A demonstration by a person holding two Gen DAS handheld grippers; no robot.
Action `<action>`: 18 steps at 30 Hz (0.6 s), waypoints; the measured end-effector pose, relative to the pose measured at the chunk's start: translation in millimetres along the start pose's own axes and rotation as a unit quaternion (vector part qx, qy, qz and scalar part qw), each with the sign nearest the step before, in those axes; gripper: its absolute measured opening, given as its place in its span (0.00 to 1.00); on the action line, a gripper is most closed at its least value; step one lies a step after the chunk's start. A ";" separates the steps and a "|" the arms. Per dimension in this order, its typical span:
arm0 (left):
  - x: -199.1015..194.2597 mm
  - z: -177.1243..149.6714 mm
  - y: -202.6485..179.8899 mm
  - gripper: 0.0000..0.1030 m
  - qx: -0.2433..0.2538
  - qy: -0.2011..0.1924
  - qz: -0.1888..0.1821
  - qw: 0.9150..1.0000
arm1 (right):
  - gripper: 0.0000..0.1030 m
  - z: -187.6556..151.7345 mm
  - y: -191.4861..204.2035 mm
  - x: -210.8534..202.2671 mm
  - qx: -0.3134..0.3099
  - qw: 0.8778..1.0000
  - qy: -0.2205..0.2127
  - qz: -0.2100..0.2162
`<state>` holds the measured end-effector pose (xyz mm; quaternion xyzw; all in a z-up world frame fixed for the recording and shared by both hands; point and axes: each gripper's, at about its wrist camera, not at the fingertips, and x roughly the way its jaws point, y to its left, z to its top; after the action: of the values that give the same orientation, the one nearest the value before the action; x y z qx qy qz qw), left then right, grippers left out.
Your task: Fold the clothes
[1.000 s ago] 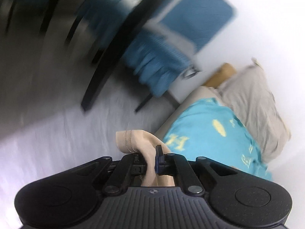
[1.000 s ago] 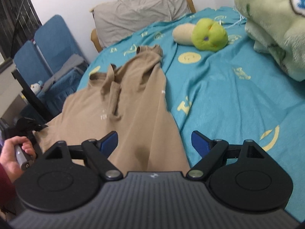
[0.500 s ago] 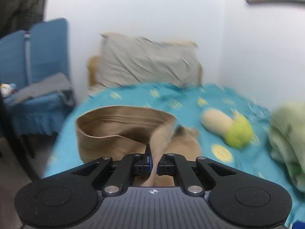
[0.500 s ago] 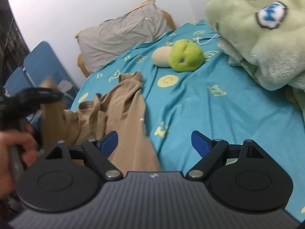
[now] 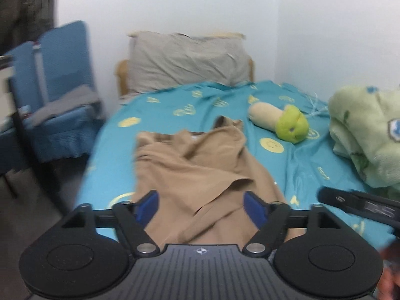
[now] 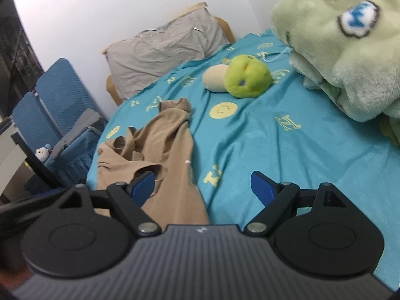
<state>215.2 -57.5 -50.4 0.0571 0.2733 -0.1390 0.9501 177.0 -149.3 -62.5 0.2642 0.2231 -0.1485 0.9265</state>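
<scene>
Nearest the lens, the left gripper was opening, its blue pads spreading with nothing pinched between them; the tan cloth lay below and beyond the gap, not pressed by either pad. The right gripper stood with its jaws wide apart and empty, hovering over the near edge of the bed.

The tan shirt lay on the left half of the bed, rumpled, with one flap thrown over the body so that a loose corner sat just ahead of the left gripper. In the right wrist view it ran as a long strip away from the camera, its far end bunched near a yellow smiley print. It looked light, limp and thin, likely to sag and crease from any single pinch, so I judged it best taken at a hem or corner, one in each gripper, and drawn flat before the next fold. The cloth seemed matte, not slippery.

Under it, the turquoise bedsheet was soft and wrinkled, which could drag on the shirt as it slid. Further on lay a green and cream plush toy, well apart from the shirt, and a bulky pale green plush blanket to the right. At the head stood a grey pillow against a white wall, with a blue chair beside the bed on the left.
</scene>
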 end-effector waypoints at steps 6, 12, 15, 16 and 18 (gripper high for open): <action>-83.7 -17.1 5.1 1.00 -0.054 -0.036 0.004 0.998 | 0.83 -8.4 23.2 -16.1 -0.060 0.997 -0.008 0.041; -100.3 -26.4 14.9 1.00 -0.039 -0.059 0.016 0.997 | 0.83 -21.4 48.5 -32.6 -0.112 0.989 0.004 0.094; -101.2 -25.7 28.8 1.00 -0.042 -0.075 0.024 0.996 | 0.73 -22.2 59.8 -19.9 -0.111 0.984 0.033 0.136; -100.1 -26.1 34.7 1.00 -0.046 -0.078 0.025 0.996 | 0.72 -21.5 63.3 -13.2 -0.107 0.983 0.042 0.145; -95.9 -26.3 48.6 1.00 -0.058 -0.074 0.033 0.995 | 0.71 -17.3 73.9 7.0 -0.112 0.981 0.054 0.146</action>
<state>138.5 16.1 -19.7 0.0002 0.2083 -0.0955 0.9734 206.3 -80.5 -47.8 0.1966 0.2471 0.0292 0.9484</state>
